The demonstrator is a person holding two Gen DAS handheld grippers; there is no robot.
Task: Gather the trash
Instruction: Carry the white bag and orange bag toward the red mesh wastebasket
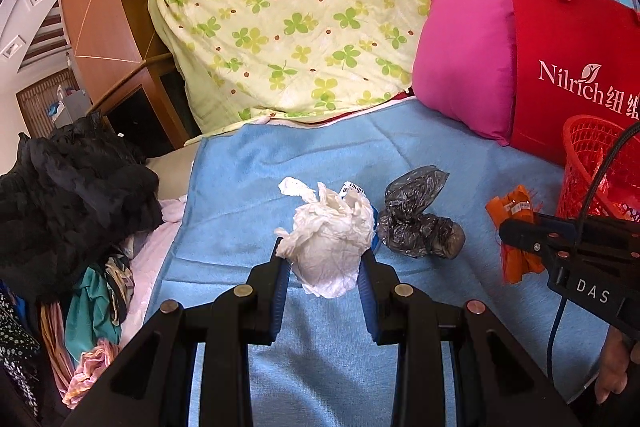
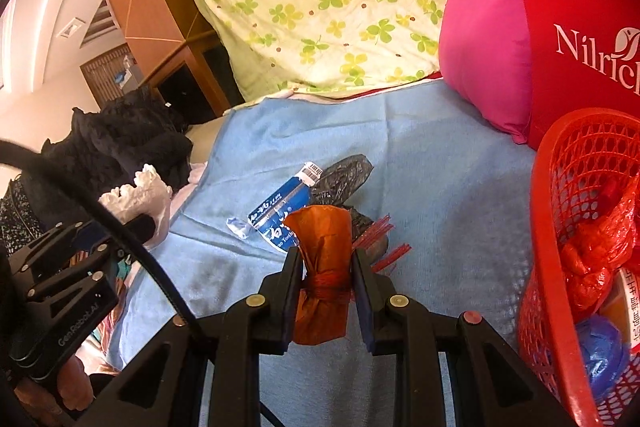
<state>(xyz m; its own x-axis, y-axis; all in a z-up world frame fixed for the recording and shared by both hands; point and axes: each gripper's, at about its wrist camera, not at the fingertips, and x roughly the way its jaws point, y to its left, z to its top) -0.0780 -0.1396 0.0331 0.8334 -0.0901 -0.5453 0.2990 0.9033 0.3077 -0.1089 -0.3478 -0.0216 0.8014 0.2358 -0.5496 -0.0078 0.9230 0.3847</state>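
Observation:
My left gripper (image 1: 325,251) is shut on a crumpled white tissue wad (image 1: 328,231), held over the blue blanket (image 1: 420,155). My right gripper (image 2: 327,261) is shut on an orange wrapper bundle (image 2: 322,267) tied with red string; it also shows in the left wrist view (image 1: 516,223). A crumpled black plastic bag (image 1: 416,215) and a blue toothpaste wrapper (image 2: 280,211) lie on the blanket between the grippers. A red mesh basket (image 2: 548,227) stands at the right, holding a red plastic bag (image 2: 600,247) and other trash.
A pink pillow (image 1: 460,67) and a red Nilrich tote bag (image 1: 568,67) stand behind the basket. A green clover quilt (image 1: 312,7) is piled at the back. Black clothing (image 1: 76,195) and mixed garments lie off the blanket's left edge.

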